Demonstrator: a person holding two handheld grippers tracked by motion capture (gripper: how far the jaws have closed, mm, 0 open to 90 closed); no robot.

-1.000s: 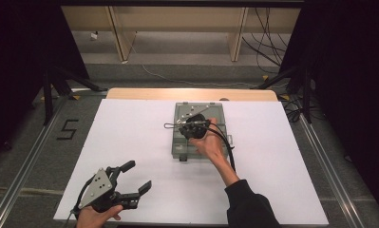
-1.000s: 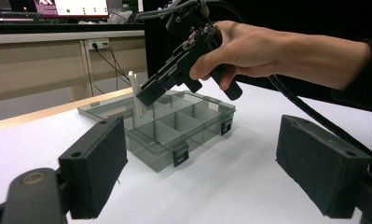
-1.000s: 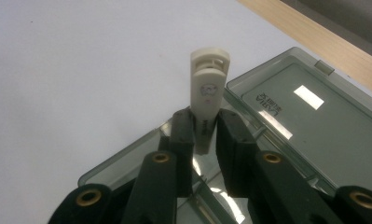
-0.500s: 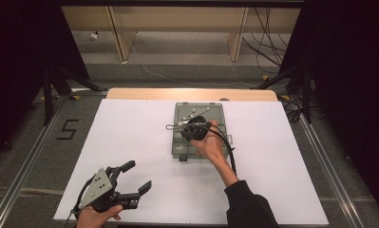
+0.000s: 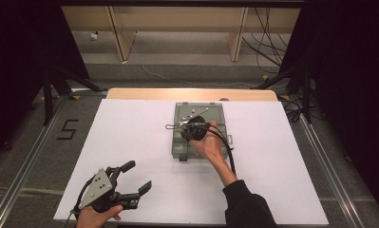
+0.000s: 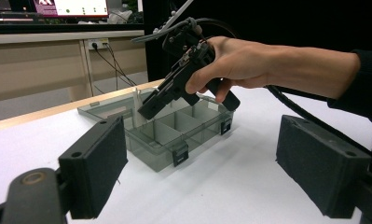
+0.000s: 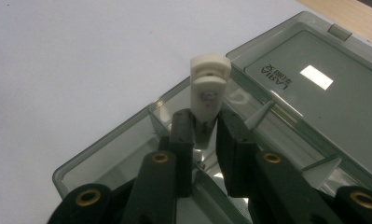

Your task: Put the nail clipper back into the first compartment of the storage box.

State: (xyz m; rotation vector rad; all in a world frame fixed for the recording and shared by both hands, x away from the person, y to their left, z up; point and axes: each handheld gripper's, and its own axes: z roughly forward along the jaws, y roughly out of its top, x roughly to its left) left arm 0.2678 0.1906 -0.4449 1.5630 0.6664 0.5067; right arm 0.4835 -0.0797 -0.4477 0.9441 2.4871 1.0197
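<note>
A grey see-through compartment box (image 5: 178, 142) lies open in the middle of the white table, its lid (image 7: 309, 79) flat on the far side. My right gripper (image 5: 192, 132) hangs over the box, jaws pointing down into a compartment. In the right gripper view its jaws (image 7: 204, 135) are shut on the stem of a small cream plastic clip (image 7: 207, 93), which stands upright above a divider. The left gripper view shows the same clip (image 6: 136, 100) at the right gripper's tip (image 6: 148, 108). My left gripper (image 5: 138, 175) rests near the table's front left, wide open and holding nothing, pads (image 6: 97, 161) far apart.
The white sheet (image 5: 130, 133) covers most of the table, with a wooden strip (image 5: 192, 93) along the far edge. Black cable (image 5: 227, 147) trails from the right gripper along the forearm. Box latches (image 6: 180, 154) face the left gripper. Tripod legs and cables stand on the floor around the table.
The right gripper has shifted very slightly toward the near side over the box. The left gripper has stayed put.
</note>
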